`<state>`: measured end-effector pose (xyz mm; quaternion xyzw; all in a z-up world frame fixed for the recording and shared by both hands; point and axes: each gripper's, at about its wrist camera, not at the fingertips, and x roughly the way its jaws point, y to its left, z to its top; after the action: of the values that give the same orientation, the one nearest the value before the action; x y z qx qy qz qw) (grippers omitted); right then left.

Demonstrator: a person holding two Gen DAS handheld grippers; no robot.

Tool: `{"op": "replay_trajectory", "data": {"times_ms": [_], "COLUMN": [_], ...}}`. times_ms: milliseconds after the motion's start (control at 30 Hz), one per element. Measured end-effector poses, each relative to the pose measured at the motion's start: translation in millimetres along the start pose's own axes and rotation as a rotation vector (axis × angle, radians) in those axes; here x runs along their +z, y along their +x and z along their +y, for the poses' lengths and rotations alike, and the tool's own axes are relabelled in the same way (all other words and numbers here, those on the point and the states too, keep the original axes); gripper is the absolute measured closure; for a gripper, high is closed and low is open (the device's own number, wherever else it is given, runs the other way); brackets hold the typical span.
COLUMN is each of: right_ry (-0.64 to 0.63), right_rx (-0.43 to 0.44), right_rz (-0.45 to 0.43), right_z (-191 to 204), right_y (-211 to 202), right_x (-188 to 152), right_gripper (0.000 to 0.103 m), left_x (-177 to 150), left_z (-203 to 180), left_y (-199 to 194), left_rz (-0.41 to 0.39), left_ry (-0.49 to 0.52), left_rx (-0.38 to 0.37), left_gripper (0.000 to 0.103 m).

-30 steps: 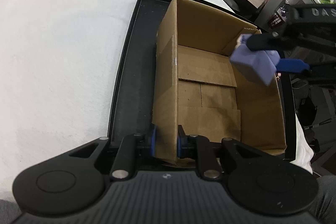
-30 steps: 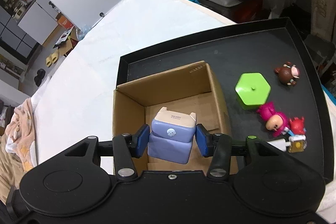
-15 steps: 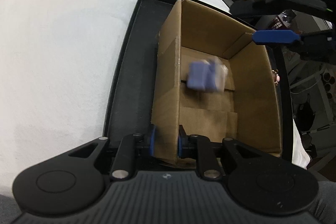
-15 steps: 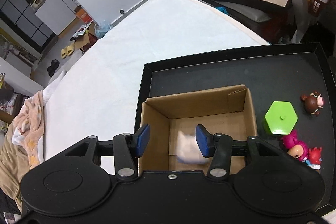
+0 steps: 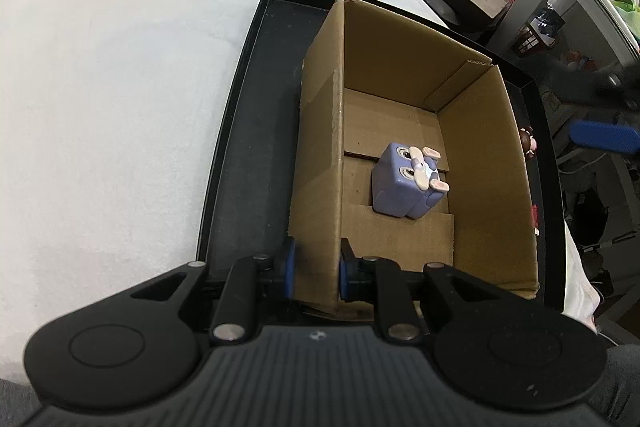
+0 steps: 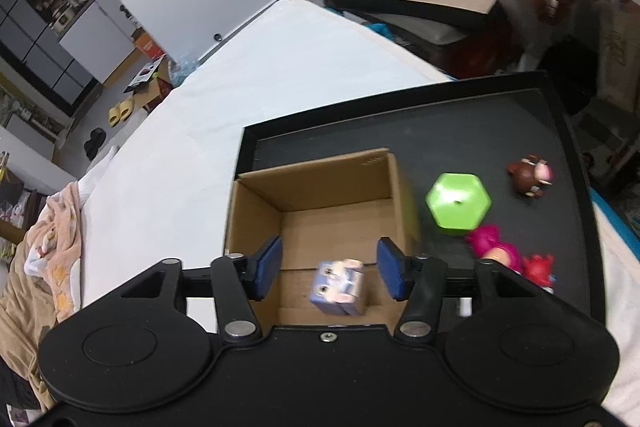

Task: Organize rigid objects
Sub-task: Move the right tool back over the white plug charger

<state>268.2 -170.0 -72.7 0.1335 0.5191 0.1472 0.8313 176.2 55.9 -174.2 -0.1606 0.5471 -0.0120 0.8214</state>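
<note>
1. Tray: a black, shallow tray on a white padded surface. It bears the box and the loose toys.
2. Box: open-topped cardboard, standing at the tray's left side. Its thin walls will likely flex and the box looks light enough to slide, so it needs holding while items go in.
3. Left gripper: nearly closed, its blue pads pinching the near part of the box's left wall, one pad outside and one inside. This steadies the box.
4. Right gripper: above the box, jaws opening, pads well apart. The cube appears between them in the right wrist view but lies below on the box floor, untouched; nothing is held.
5. Green block: a hexagonal piece on the tray just right of the box. It appears rigid and smooth; take it across two opposite flat sides.
6. Cube: a lavender cube-shaped toy with a face and pale ears, lying tilted on the box floor near the middle. It looks like hard, light plastic (possibly slippery); its flat sides suit a grip, not the ears.
7. Figures: a brown one, a pink one and a red one lie on the tray, right of the box. They look small and hard, with irregular shapes; grip each across the body.
</note>
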Motion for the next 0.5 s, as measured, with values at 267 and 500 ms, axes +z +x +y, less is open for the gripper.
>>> {"op": "replay_trajectory", "data": {"times_ms": [267, 500], "right_ry": [0.027, 0.080], "right_rx": [-0.025, -0.072], "right_rz": [-0.016, -0.008], "right_z": [-29.3, -60.6], "right_y": [-17.1, -19.0], "right_x": [-7.1, -13.8], "right_gripper": [0.049, 0.048], "left_x": [-1.0, -3.0], "left_z": [-1.8, -3.6], "left_y": [0.7, -0.6], "left_rz": [-0.005, -0.010], "left_ry": [0.002, -0.004], "left_rx": [0.008, 0.018], "left_gripper": [0.084, 0.084]}}
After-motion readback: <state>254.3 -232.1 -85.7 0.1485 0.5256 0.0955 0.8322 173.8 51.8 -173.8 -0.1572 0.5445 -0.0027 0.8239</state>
